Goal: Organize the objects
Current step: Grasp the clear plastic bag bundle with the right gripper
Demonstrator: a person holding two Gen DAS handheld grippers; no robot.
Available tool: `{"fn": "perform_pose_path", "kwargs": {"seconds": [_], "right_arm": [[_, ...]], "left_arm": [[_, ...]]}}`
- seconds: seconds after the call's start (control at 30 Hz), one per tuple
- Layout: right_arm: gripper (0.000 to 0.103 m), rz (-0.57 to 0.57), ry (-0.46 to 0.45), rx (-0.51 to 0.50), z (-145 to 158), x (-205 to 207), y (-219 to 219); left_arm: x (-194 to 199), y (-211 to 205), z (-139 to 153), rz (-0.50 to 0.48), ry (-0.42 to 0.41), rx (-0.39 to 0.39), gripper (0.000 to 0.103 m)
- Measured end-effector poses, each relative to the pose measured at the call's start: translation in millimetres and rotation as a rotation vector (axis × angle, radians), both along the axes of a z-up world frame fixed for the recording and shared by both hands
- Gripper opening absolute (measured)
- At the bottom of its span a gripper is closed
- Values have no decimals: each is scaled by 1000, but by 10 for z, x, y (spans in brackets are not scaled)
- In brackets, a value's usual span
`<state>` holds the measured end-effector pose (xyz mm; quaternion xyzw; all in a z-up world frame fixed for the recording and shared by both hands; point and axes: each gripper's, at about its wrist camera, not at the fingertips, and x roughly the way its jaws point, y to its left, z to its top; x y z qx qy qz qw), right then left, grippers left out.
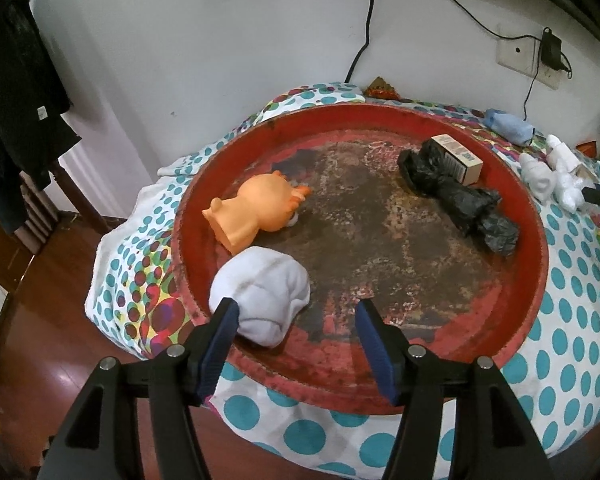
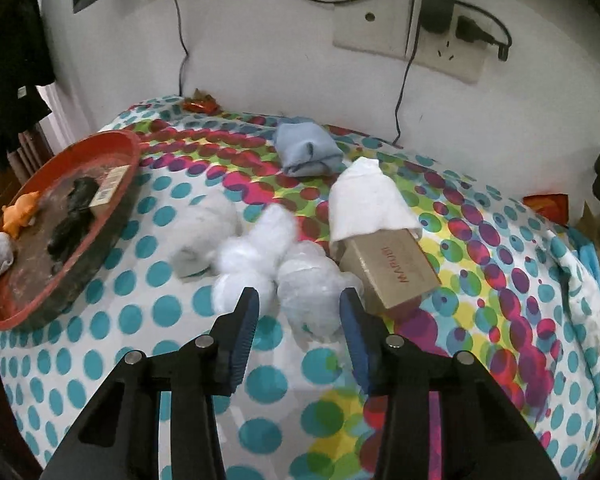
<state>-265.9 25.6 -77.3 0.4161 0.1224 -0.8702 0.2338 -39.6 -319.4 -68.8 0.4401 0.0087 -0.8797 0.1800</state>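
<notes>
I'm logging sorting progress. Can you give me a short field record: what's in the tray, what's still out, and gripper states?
tray: red round tray on dotted cloth
in tray: orange toy, white sock ball, black bag, small box
still out: white plastic wad, blue cloth, tan box
left gripper: open
right gripper: open, around the wad

Both wrist views look steeply down, close, sharing the red tray (image 1: 532,240).

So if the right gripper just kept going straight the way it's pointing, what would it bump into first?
Most likely the crumpled white plastic bundle lying on the dotted cloth; it sits right ahead between the right gripper fingers, though depth is hard to judge.
</notes>
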Motion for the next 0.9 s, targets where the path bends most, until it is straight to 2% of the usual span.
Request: {"fn": "perform_pose_path", "kwargs": {"seconds": [0.17, 0.4, 0.57, 0.63, 0.9], "right_arm": [[40, -23, -5, 23, -86, -175, 12], [42, -29, -21, -3, -169, -346, -7], [33, -33, -4, -10, -207, -333, -24], [25, -38, -6, -21, -196, -306, -10], [23, -46, -12, -60, -71, -74, 124]], "left_arm": [[-4, 33, -6, -6, -3, -13, 62], [-11, 55, 3, -18, 3, -3, 62], [-5, 17, 16, -3, 11, 12, 62], [-6, 17, 13, -1, 10, 8, 62], [-23, 78, 3, -14, 3, -10, 62]]}}
